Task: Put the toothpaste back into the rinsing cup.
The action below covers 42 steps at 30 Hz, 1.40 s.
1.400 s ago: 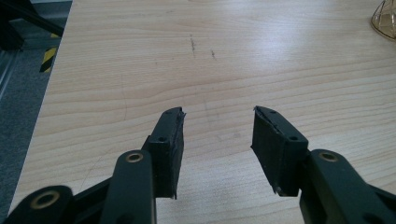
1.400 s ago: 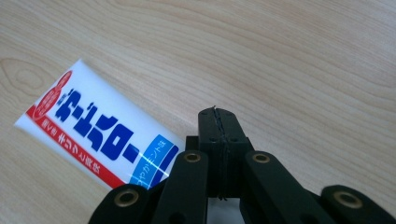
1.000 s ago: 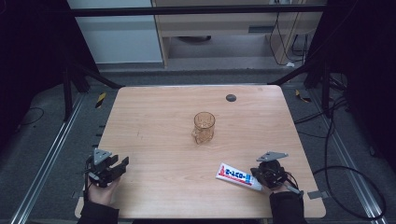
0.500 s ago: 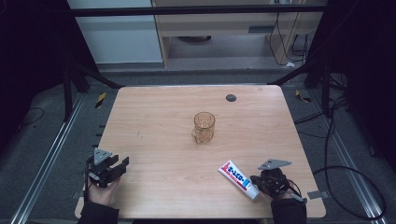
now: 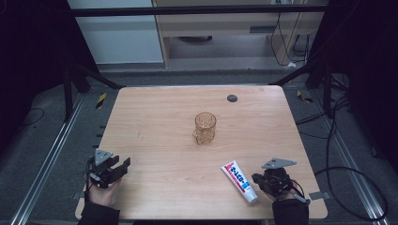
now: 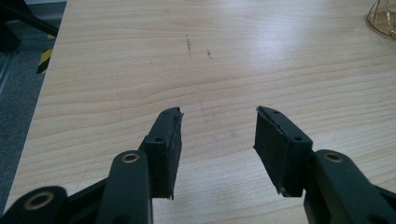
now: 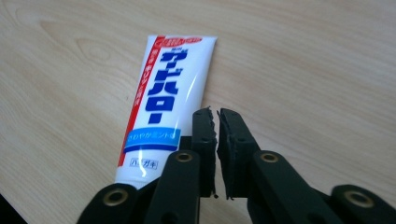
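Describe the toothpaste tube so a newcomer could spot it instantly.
Start at the wooden table and go to its near right corner, beside the right gripper. The toothpaste tube lies flat there: white with blue lettering and a red stripe, unlike the amber glass mug at the centre.

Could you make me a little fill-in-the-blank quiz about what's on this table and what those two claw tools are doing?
1. The amber glass mug stands near the ___ of the table.
2. The toothpaste tube lies flat beside the ___ gripper.
3. The left gripper has its jaws ___, with nothing between them.
4. The right gripper's jaws are ___, gripping nothing.

Missing words: middle; right; open; shut
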Motion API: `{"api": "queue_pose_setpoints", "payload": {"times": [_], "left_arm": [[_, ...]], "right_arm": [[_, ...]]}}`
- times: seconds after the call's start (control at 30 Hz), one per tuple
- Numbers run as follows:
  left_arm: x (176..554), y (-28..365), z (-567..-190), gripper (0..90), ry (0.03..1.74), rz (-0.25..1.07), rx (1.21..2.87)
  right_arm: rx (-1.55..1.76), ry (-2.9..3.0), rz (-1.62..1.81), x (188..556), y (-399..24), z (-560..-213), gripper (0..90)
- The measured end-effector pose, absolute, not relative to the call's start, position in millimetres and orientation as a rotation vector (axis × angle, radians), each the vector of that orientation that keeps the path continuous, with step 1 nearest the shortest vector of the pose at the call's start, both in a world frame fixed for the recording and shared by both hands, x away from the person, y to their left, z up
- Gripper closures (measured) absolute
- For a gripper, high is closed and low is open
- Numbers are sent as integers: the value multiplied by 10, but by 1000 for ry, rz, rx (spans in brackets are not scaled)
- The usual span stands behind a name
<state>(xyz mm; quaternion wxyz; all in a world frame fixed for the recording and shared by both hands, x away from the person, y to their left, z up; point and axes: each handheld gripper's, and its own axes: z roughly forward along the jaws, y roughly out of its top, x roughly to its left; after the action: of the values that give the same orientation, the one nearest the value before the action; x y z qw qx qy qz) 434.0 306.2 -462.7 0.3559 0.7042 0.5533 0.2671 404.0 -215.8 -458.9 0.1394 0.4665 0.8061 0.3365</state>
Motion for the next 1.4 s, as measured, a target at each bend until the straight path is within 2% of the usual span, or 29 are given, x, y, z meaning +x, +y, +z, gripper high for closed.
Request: {"api": "queue_pose_setpoints", "payload": {"times": [0.13, 0.17, 0.2, 0.23, 0.3, 0.33, 0.4, 0.63, 0.8, 1.07, 1.4], "left_arm": [[4344, 3058, -4633, 473, 1425, 686, 1822], [4347, 3059, -4635, 462, 1425, 685, 1824], [4351, 3060, -4638, 462, 1427, 681, 1825], [4353, 3060, -4640, 455, 1428, 682, 1826], [4353, 3055, -4641, 437, 1424, 684, 1830], [4353, 3055, -4641, 428, 1424, 684, 1830], [4355, 3049, -4645, 413, 1423, 685, 1841], [4362, 3021, -4664, 371, 1419, 706, 1869], [4366, 3016, -4678, 357, 1422, 707, 1879], [4376, 3006, -4693, 351, 1421, 696, 1892], [4377, 2994, -4699, 352, 1416, 692, 1903]], "right_arm": [[1350, 2293, 969, 4063, -2163, -4484, 662], [1340, 2299, 964, 4082, -2145, -4431, 590], [1340, 2299, 964, 4082, -2145, -4431, 590], [1341, 2309, 960, 4092, -2126, -4403, 554], [1324, 2317, 969, 4129, -2058, -4327, 436], [1324, 2317, 969, 4129, -2058, -4327, 436], [1317, 2322, 970, 4185, -1982, -4260, 358], [1312, 2355, 921, 4313, -1804, -4155, 294], [1276, 2405, 850, 4393, -1632, -4111, 282], [1296, 2482, 764, 4518, -1449, -4155, 281], [1338, 2526, 706, 4554, -1412, -4329, 297]]}}
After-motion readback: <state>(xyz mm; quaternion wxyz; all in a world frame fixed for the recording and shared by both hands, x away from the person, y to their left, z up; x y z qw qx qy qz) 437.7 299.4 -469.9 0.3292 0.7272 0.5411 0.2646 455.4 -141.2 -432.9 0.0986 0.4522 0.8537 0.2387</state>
